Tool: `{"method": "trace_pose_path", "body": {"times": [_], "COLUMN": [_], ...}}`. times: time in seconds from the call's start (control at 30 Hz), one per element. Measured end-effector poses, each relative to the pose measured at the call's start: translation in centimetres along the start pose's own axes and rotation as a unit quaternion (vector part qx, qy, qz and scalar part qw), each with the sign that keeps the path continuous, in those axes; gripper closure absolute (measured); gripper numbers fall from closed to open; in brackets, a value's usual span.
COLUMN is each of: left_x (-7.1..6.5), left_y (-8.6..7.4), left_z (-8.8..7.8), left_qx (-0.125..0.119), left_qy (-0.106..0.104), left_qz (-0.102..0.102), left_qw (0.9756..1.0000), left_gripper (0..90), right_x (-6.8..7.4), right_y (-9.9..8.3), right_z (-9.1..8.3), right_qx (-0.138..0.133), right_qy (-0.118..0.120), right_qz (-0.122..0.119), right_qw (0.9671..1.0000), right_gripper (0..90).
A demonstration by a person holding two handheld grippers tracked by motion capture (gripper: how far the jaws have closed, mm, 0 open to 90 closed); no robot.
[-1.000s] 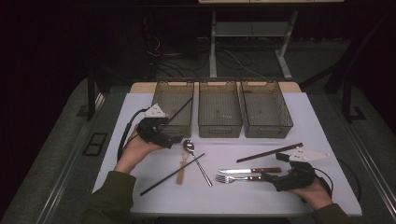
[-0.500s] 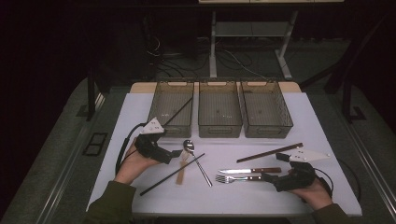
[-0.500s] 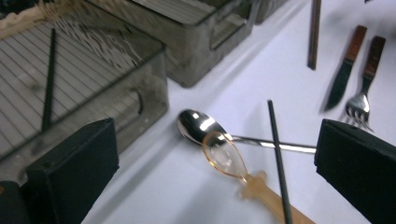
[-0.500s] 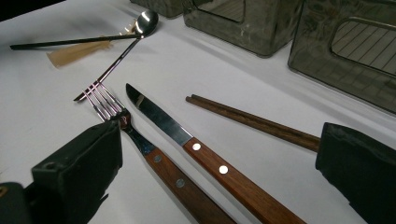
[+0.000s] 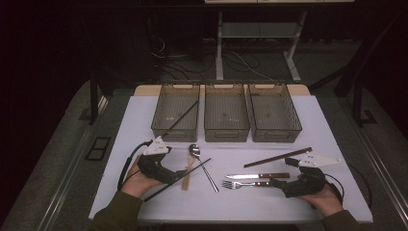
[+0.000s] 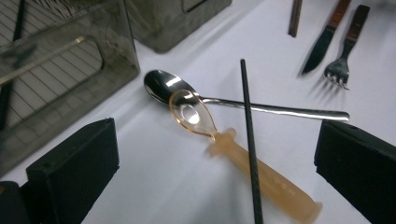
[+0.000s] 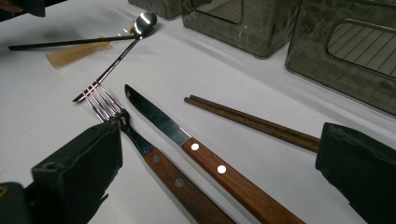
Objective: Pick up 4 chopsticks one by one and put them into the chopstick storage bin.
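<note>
glossy steel spoon (image 6: 173,88) | translucent amber plastic spoon (image 6: 233,154), smooth | matt black chopstick (image 6: 249,140) | wood-handled riveted knife (image 7: 205,154), fork (image 7: 140,140) | smoky plastic bins (image 5: 226,113)

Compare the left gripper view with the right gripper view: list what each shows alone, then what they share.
Left gripper view alone: the amber plastic spoon's bowl lying over the metal spoon, and a black stick inside the bin.
Right gripper view alone: the knife's riveted wooden handle and the brown chopsticks' tips.
Shared: fork, knife blade, black chopstick, open jaws.
</note>
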State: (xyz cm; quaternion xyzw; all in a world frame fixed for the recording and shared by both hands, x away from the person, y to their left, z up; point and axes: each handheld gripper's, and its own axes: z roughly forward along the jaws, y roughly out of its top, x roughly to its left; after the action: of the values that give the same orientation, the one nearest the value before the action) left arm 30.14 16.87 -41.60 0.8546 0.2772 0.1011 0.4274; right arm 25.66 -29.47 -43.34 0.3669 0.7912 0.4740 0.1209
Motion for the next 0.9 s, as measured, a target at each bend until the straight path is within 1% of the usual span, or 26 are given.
{"method": "trace_pose_path", "body": {"times": [0.07, 0.17, 0.23, 0.3, 0.37, 0.47, 0.57, 0.6, 0.73, 0.83, 0.87, 0.9], "left_x": [-0.2, -0.5, -0.7, -0.7, -0.6, -0.5, -0.4, -0.4, -0.4, -0.5, -0.5, -0.5], "left_y": [-0.4, -1.0, -1.3, -1.5, -1.4, -1.5, -1.6, -1.6, -1.7, -1.7, -1.8, -1.8], "left_z": [0.0, 0.0, -0.1, -0.1, -0.2, -0.3, -0.5, -0.5, -0.5, -0.4, -0.3, -0.3], "left_qx": [0.006, 0.013, 0.011, 0.012, 0.007, 0.008, 0.008, 0.009, 0.019, 0.024, 0.025, 0.028], "left_qy": [-0.001, -0.009, -0.013, -0.011, -0.013, -0.014, -0.021, -0.023, -0.029, -0.033, -0.037, -0.041], "left_qz": [0.002, 0.005, 0.000, -0.002, -0.001, 0.001, 0.003, 0.002, 0.009, 0.013, 0.010, 0.011], "left_qw": [1.0000, 0.9999, 0.9999, 0.9999, 0.9999, 0.9999, 0.9997, 0.9997, 0.9994, 0.9991, 0.9990, 0.9987], "left_gripper": [0.0, 0.6, 3.7, 7.5, 12.4, 18.9, 30.1, 33.5, 45.6, 51.0, 52.5, 55.1], "right_x": [0.0, 0.1, 0.1, 0.0, 0.0, 0.1, 0.1, 0.1, 0.1, 0.1, 0.1, 0.1], "right_y": [0.0, 0.0, 0.0, 0.0, 0.0, 0.0, 0.0, 0.0, 0.0, 0.0, 0.0, 0.0], "right_z": [0.0, -0.1, -0.1, -0.1, -0.1, 0.0, 0.0, 0.0, 0.0, 0.0, 0.0, 0.0], "right_qx": [0.000, 0.000, -0.001, -0.001, 0.000, 0.001, 0.000, 0.000, 0.001, 0.001, 0.001, 0.001], "right_qy": [0.000, 0.000, -0.001, -0.001, -0.001, 0.000, -0.001, -0.001, 0.000, -0.001, -0.001, -0.001], "right_qz": [0.000, 0.000, 0.002, -0.001, -0.002, -0.002, -0.003, -0.003, -0.002, -0.003, -0.003, -0.002], "right_qw": [1.0000, 1.0000, 1.0000, 1.0000, 1.0000, 1.0000, 1.0000, 1.0000, 1.0000, 1.0000, 1.0000, 1.0000], "right_gripper": [0.8, 0.8, 0.8, 0.8, 0.8, 0.8, 0.8, 0.8, 0.8, 0.8, 0.8, 0.8]}}
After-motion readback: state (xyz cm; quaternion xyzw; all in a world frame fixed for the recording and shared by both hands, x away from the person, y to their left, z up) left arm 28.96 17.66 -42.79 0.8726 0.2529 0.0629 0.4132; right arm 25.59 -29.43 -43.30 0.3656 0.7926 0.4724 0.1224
